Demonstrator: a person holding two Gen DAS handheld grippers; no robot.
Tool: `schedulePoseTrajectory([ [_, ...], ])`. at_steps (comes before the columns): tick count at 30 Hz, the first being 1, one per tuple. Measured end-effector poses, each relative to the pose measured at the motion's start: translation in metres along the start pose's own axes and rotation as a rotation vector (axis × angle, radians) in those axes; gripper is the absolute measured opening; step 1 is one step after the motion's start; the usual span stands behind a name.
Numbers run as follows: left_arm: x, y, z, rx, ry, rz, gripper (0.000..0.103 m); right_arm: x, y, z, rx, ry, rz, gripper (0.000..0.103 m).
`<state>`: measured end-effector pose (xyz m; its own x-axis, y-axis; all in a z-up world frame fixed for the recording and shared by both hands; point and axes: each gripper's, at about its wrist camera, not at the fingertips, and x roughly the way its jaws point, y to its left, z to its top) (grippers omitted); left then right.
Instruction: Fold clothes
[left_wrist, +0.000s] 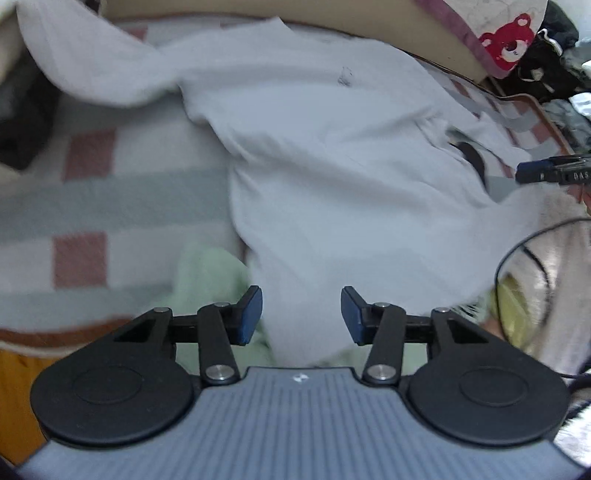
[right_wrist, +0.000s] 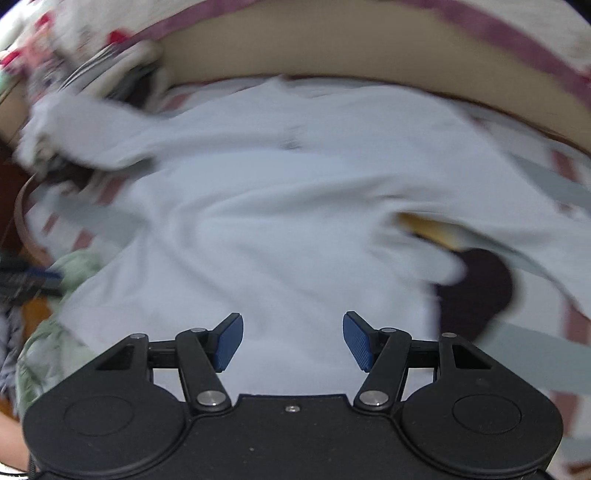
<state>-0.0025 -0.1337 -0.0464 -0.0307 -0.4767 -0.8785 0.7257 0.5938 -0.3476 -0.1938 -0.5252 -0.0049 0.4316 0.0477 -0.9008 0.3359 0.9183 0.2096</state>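
A pale grey long-sleeved shirt (left_wrist: 325, 147) lies spread on a checked blanket, one sleeve (left_wrist: 85, 62) reaching to the far left. My left gripper (left_wrist: 301, 315) stands open over the shirt's near hem with nothing between its blue pads. In the right wrist view the same shirt (right_wrist: 280, 221) fills the middle, blurred by motion. My right gripper (right_wrist: 293, 341) is open above its near edge, empty. The right gripper's tip (left_wrist: 546, 171) shows at the right edge of the left wrist view, and the left gripper (right_wrist: 26, 280) at the far left of the right wrist view.
The blanket (left_wrist: 88, 199) has pink, grey and white checks. A pale green garment (left_wrist: 207, 273) lies under the shirt's near left corner. A dark item (right_wrist: 480, 288) sits by the shirt's right side. A pillow with a red bear (left_wrist: 509, 37) and dark clothes (left_wrist: 554, 62) are at the back right.
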Motion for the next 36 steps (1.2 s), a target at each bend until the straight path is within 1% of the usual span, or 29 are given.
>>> schedulePoseTrajectory([
  [4,0.019,-0.006,-0.015,-0.094,0.060,-0.020,0.048,-0.033,-0.040,-0.009,0.069,-0.010,-0.114,0.065],
  [5,0.023,-0.006,-0.016,-0.105,0.072,-0.020,0.050,-0.037,-0.047,-0.012,0.088,-0.005,-0.134,0.065],
  [8,0.031,-0.007,-0.018,-0.116,0.092,-0.002,0.051,-0.028,-0.056,-0.023,0.142,0.030,-0.143,0.065],
  [12,0.029,-0.009,-0.017,-0.138,0.101,0.006,0.055,-0.005,-0.060,-0.029,0.155,0.061,-0.140,0.065],
  [13,0.026,-0.009,-0.017,-0.137,0.103,0.007,0.055,0.001,-0.059,-0.030,0.148,0.064,-0.138,0.054],
  [14,0.025,-0.009,-0.018,-0.139,0.104,0.007,0.055,0.006,-0.058,-0.031,0.137,0.065,-0.131,0.039],
  [15,0.024,-0.009,-0.019,-0.143,0.107,0.003,0.055,0.008,-0.056,-0.033,0.126,0.058,-0.121,0.005],
  [16,0.024,-0.007,-0.020,-0.155,0.106,0.004,0.055,0.007,-0.055,-0.034,0.120,0.045,-0.112,0.007],
  [19,0.024,0.000,-0.024,-0.198,0.098,0.003,0.055,-0.002,-0.053,-0.037,0.115,-0.020,-0.105,0.007],
  [21,0.024,0.005,-0.025,-0.246,0.085,0.031,0.061,-0.011,-0.054,-0.038,0.122,-0.053,-0.106,0.007],
  [22,0.024,0.008,-0.025,-0.268,0.082,0.049,0.062,-0.015,-0.054,-0.038,0.126,-0.068,-0.108,0.007],
  [23,0.024,0.011,-0.027,-0.300,0.079,0.063,0.062,-0.020,-0.054,-0.038,0.129,-0.083,-0.109,0.007],
  [25,0.023,0.017,-0.032,-0.407,0.074,0.069,0.062,-0.031,-0.053,-0.040,0.136,-0.112,-0.102,0.007],
  [26,0.024,0.017,-0.034,-0.417,0.073,0.056,0.062,-0.036,-0.053,-0.041,0.145,-0.126,-0.087,0.007],
  [28,0.025,0.011,-0.033,-0.362,0.070,0.056,0.058,-0.046,-0.052,-0.043,0.162,-0.147,-0.054,0.007],
  [29,0.025,0.006,-0.033,-0.321,0.062,0.051,0.046,-0.049,-0.051,-0.043,0.166,-0.150,-0.036,0.007],
  [30,0.025,0.001,-0.032,-0.281,0.054,0.046,0.029,-0.051,-0.050,-0.044,0.164,-0.152,-0.026,0.007],
  [32,0.025,-0.003,-0.031,-0.257,0.042,0.006,0.017,-0.051,-0.047,-0.044,0.147,-0.152,-0.037,0.007],
  [34,0.025,-0.008,-0.029,-0.217,0.034,0.012,0.016,-0.048,-0.046,-0.044,0.143,-0.150,-0.053,0.007],
  [36,0.027,-0.010,-0.027,-0.207,0.035,0.018,0.016,-0.045,-0.048,-0.043,0.155,-0.148,-0.055,0.007],
])
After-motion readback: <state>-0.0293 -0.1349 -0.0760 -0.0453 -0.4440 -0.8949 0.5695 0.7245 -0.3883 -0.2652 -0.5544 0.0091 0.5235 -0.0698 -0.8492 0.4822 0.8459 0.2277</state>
